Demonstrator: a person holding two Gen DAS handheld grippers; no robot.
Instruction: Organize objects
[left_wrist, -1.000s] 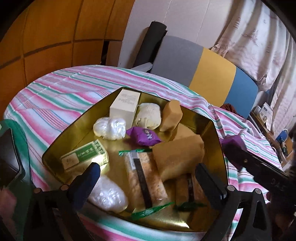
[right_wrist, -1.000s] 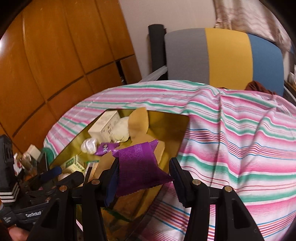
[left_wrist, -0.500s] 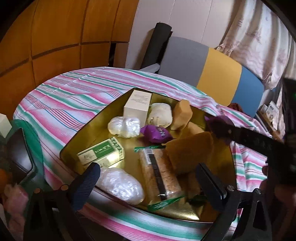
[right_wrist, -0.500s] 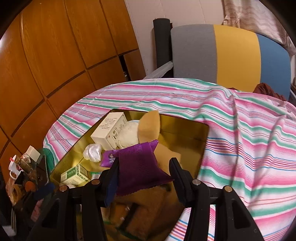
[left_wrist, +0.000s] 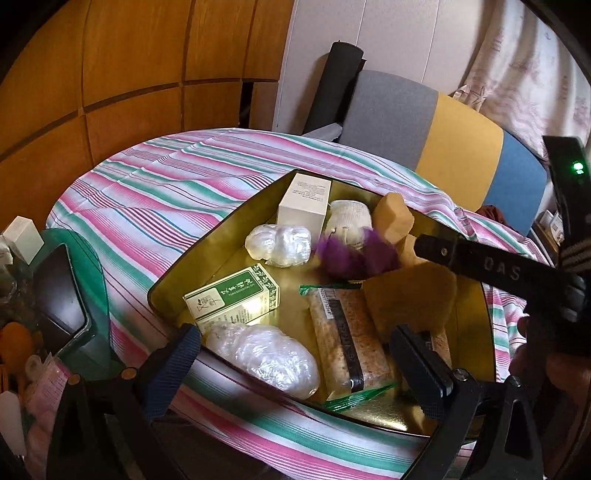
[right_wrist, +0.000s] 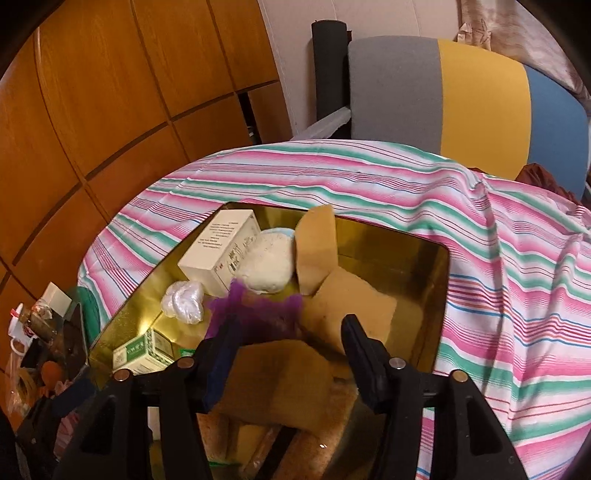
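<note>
A gold tray (left_wrist: 207, 258) lies on the striped tablecloth (left_wrist: 155, 192). In it are a white box (left_wrist: 304, 203), a green box (left_wrist: 232, 295), two clear-wrapped lumps (left_wrist: 266, 360), a cream bun (right_wrist: 266, 266), tan packets (right_wrist: 351, 302) and a long snack pack (left_wrist: 347, 339). A blurred purple packet (right_wrist: 255, 314) drops loose just beyond the tips of my right gripper (right_wrist: 288, 328), whose jaws are opening. It shows as a purple smear (left_wrist: 354, 258) in the left wrist view, below the right gripper's finger (left_wrist: 472, 258). My left gripper (left_wrist: 295, 362) hangs open and empty over the tray's near edge.
A grey, yellow and blue chair (left_wrist: 436, 125) stands behind the table, against a wood-panelled wall (left_wrist: 129, 66). A green glass side table (left_wrist: 81, 302) with a dark tablet and small clutter sits at the left. A person's hand (left_wrist: 554, 369) holds the right gripper.
The right gripper moved left over the tray and let go of the purple packet, which now falls blurred. The left gripper's view tilted up slightly.
</note>
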